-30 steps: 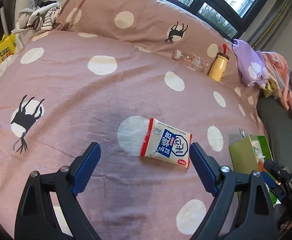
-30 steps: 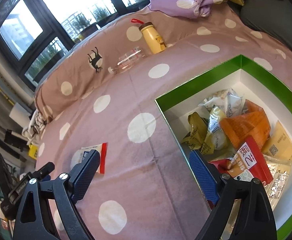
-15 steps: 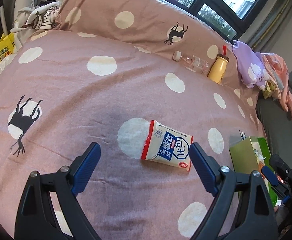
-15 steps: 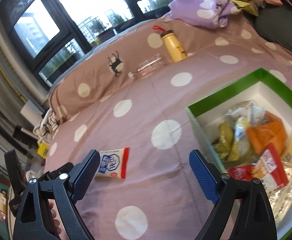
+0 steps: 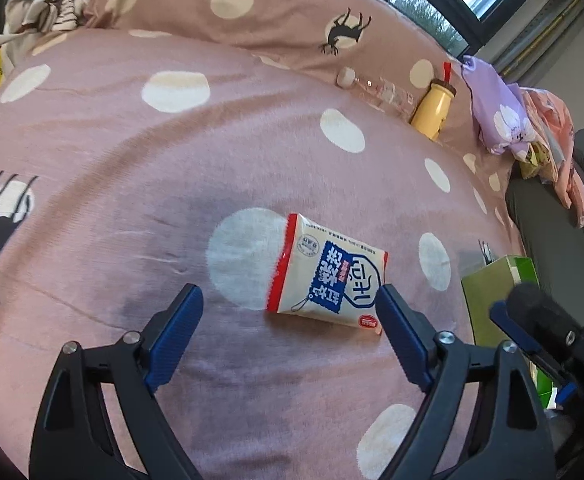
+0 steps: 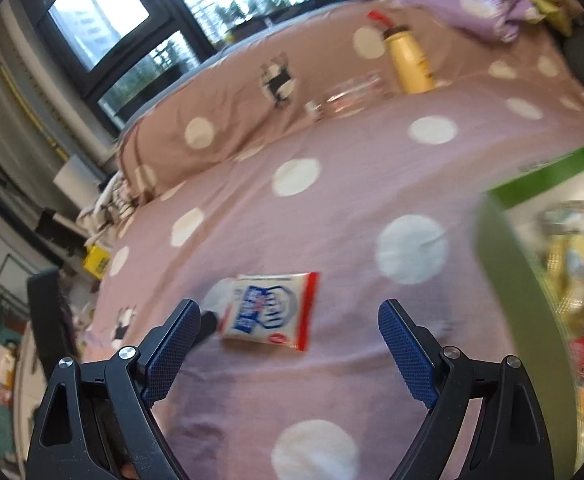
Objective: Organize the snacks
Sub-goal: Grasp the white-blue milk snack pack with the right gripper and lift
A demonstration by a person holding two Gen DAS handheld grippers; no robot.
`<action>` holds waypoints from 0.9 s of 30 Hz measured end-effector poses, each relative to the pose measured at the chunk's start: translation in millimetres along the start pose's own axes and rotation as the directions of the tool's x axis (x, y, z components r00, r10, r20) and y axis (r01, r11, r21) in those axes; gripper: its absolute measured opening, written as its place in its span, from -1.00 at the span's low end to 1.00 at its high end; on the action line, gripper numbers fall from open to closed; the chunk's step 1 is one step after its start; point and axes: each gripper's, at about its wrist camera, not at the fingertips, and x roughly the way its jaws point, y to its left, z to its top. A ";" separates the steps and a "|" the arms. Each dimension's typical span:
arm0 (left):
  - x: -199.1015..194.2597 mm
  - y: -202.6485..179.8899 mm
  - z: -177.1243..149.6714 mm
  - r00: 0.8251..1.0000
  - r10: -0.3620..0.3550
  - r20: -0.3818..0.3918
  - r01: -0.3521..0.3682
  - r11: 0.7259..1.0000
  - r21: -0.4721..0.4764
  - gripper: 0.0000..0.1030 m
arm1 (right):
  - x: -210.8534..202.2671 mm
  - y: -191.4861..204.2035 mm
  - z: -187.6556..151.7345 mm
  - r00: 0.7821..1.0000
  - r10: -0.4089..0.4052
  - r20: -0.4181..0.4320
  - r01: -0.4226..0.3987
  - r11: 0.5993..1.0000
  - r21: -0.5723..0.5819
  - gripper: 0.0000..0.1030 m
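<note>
A: Start at the left gripper (image 5: 288, 300). How does it stand?

B: Spread wide, with nothing between its blue pads (image 5: 176, 334). The packet (image 5: 326, 276) lies flat on the bedspread (image 5: 132, 152) just ahead of it, closer to the right-hand pad, with its red-edged end over a white dot.

A: And the right gripper (image 6: 290, 316)?

B: Also spread wide and holding nothing. Its view is blurred. The packet (image 6: 270, 310) lies ahead of the gap between the pads, toward the left-hand one, with the red edge on the right.

A: What does the left view give that the right one does not?

B: The packet's print is sharp there: blue lettering on white, a small red mark at the near corner. It also shows the right gripper (image 5: 504, 316) from outside, dark with a blue pad, at the right edge in front of the box (image 5: 492, 284). Only the box's green outer wall shows.

A: And the right view?

B: It looks into the box (image 6: 504, 280): white inside, green rim, blurred wrappers of orange, yellow and red in it. The packet is on the bedspread (image 6: 332, 208), well apart from the box.

A: Farther out?

B: Both views show a yellow bottle (image 5: 432, 110) (image 6: 408, 64) and a clear bottle (image 5: 376, 88) (image 6: 348, 98) lying beside it against the pillow (image 5: 276, 12) (image 6: 252, 92). A purple cloth (image 5: 496, 116) (image 6: 476, 4) sits past them. Windows (image 6: 104, 28) fill the back of the right view.
</note>
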 end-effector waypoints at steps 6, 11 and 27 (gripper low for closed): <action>20.5 -1.9 2.4 0.998 -0.011 -0.055 0.012 1.000 0.010 0.41 | 48.5 1.9 11.5 0.983 0.119 -0.141 -0.110 0.991 0.069 0.76; 25.8 -5.7 5.2 0.999 0.002 -0.036 0.000 0.999 0.050 0.36 | 83.4 -4.5 12.1 0.973 0.098 -0.211 -0.078 0.992 0.097 0.76; 29.7 -31.8 -5.4 0.995 -0.035 -0.088 0.046 0.992 0.117 -0.39 | 87.8 -6.9 3.0 0.969 0.099 -0.224 -0.078 0.992 0.100 0.28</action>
